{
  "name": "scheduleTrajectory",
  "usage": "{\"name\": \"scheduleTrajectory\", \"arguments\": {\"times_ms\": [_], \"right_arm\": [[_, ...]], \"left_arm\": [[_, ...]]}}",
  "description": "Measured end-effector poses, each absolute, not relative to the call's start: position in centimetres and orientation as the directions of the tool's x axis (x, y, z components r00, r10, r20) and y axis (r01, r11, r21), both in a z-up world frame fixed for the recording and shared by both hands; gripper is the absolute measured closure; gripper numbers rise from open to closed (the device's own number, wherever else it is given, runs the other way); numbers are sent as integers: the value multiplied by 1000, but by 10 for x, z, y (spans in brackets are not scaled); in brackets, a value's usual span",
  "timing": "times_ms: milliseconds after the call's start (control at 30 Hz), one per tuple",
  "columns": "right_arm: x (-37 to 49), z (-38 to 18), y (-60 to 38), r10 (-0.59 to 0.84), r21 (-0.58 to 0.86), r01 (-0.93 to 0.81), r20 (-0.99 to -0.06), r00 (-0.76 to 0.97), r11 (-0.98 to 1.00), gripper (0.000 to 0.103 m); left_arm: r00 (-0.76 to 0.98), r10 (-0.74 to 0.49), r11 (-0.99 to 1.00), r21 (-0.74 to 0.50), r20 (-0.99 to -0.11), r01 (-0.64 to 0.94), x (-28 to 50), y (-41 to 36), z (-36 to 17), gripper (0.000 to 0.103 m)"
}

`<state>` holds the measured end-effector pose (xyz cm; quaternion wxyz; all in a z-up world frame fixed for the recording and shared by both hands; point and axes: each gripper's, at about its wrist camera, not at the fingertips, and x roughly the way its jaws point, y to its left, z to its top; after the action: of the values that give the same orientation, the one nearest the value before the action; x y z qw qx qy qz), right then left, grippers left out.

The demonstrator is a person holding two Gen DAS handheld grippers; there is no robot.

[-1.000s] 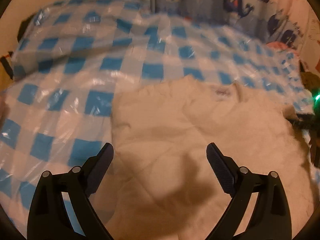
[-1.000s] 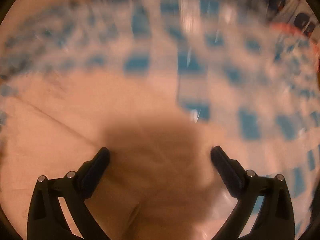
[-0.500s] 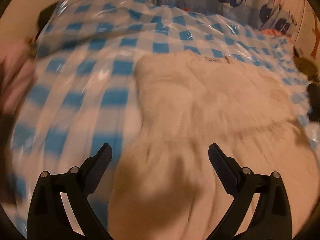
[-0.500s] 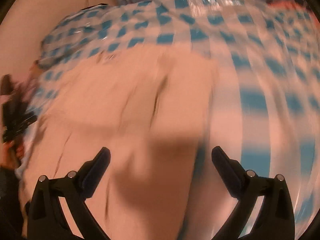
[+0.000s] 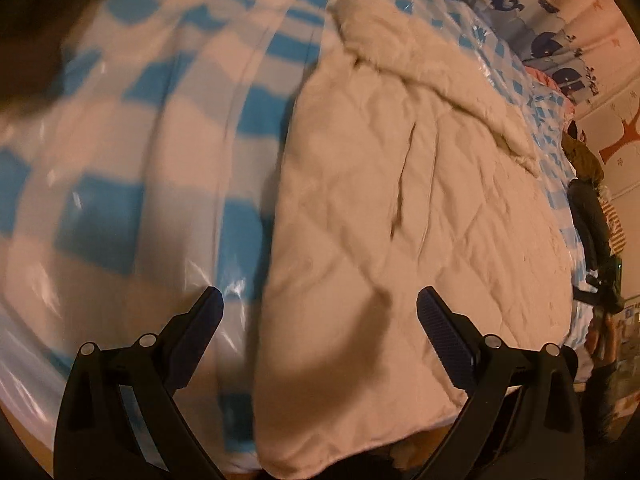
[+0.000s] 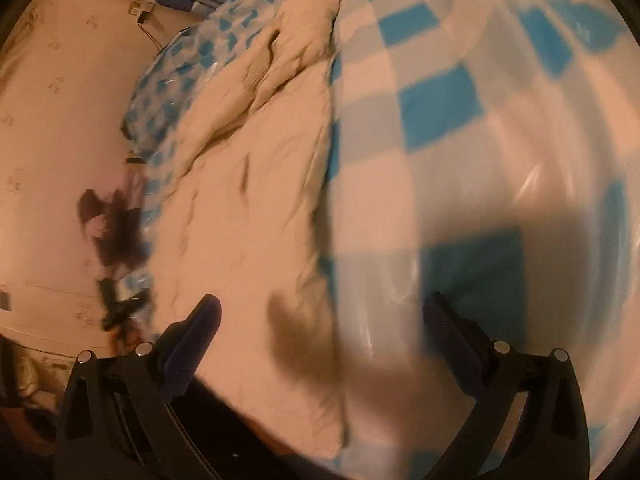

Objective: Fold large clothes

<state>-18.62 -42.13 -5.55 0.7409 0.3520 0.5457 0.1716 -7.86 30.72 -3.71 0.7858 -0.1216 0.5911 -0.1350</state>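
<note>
Left wrist view: I see the left gripper [image 5: 319,306] with its jaws spread wide and nothing between them, hovering over the near edge of the cream quilted garment [image 5: 400,208]. The garment lies flat on the blue-and-white checkered sheet [image 5: 140,152], its fleecy collar end [image 5: 404,40] toward the far side.

Right wrist view: I see the right gripper [image 6: 320,316] likewise wide apart and empty, above the garment's right edge [image 6: 256,200]. The checkered sheet [image 6: 460,100] fills the right. The picture is blurred.
</note>
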Motion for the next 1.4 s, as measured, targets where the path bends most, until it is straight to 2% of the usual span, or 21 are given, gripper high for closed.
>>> {"name": "scheduleTrajectory", "arguments": {"times_ms": [133, 233, 333, 533, 600, 633, 667, 700, 733, 767, 933, 1067, 1133, 1200, 1233, 1267, 1300, 1333, 1367, 1400], "right_arm": [[-199, -58, -392, 739, 781, 56, -610, 285, 623, 5], [-203, -65, -368, 805, 823, 21, -560, 197, 568, 5], [-206, -66, -359, 784, 799, 12, -592, 186, 601, 5], [-208, -81, -364, 784, 810, 70, -581, 219, 582, 5], [-207, -77, -365, 789, 818, 44, -567, 236, 574, 6], [-208, -76, -367, 797, 825, 25, -553, 242, 565, 7], [-209, -75, -367, 799, 828, 11, -545, 253, 561, 15], [-210, -74, -365, 792, 822, 1, -550, 267, 570, 42], [-209, -72, -362, 784, 816, -1, -556, 275, 579, 64], [-210, -71, -363, 778, 814, 2, -556, 291, 581, 82], [-208, -64, -355, 778, 815, -38, -537, 326, 579, 82], [-222, -46, -365, 799, 838, -80, -480, 363, 540, 85], [-234, -35, -370, 795, 823, -110, -490, 358, 557, 85], [-240, -36, -373, 794, 815, -105, -515, 323, 571, 82], [-240, -44, -373, 787, 800, -90, -552, 274, 593, 81], [-240, -55, -374, 754, 766, -60, -613, 236, 641, 66], [-238, -62, -376, 731, 744, -32, -646, 219, 668, 44], [-236, -73, -380, 729, 745, 9, -655, 199, 667, 43], [-234, -75, -383, 742, 760, 19, -640, 202, 650, 41], [-233, -74, -385, 748, 768, 18, -629, 212, 640, 33]], "left_arm": [[239, -389, 921, -383, -890, 76, -97, 298, -46, 9], [211, -460, 888, -449, -863, 101, -111, 287, -48, 9], [228, -539, 841, -530, -811, 105, -121, 290, -42, 9], [221, -543, 834, -550, -810, 33, -122, 303, -53, 10], [238, -494, 865, -501, -836, 35, -126, 299, -54, 29], [242, -463, 881, -472, -853, 26, -126, 299, -55, 47], [253, -454, 885, -465, -854, 16, -128, 304, -55, 65], [261, -480, 869, -494, -838, 11, -129, 308, -55, 75], [273, -507, 850, -526, -817, 5, -131, 311, -52, 83], [286, -505, 852, -523, -815, 13, -130, 311, -49, 85], [310, -484, 870, -489, -818, 65, -134, 301, -35, 89], [340, -532, 843, -523, -776, 126, -147, 304, -8, 91], [346, -542, 839, -521, -766, 161, -155, 304, 3, 91], [302, -549, 835, -523, -779, 167, -158, 308, 1, 87], [278, -533, 846, -508, -799, 162, -157, 309, -5, 77], [232, -479, 878, -458, -847, 141, -154, 311, -18, 56], [197, -436, 900, -421, -878, 114, -151, 314, -28, 47], [164, -399, 917, -391, -902, 79, -148, 317, -39, 42], [145, -382, 924, -378, -913, 53, -145, 319, -46, 42], [154, -397, 918, -395, -905, 46, -144, 322, -46, 42]]}}
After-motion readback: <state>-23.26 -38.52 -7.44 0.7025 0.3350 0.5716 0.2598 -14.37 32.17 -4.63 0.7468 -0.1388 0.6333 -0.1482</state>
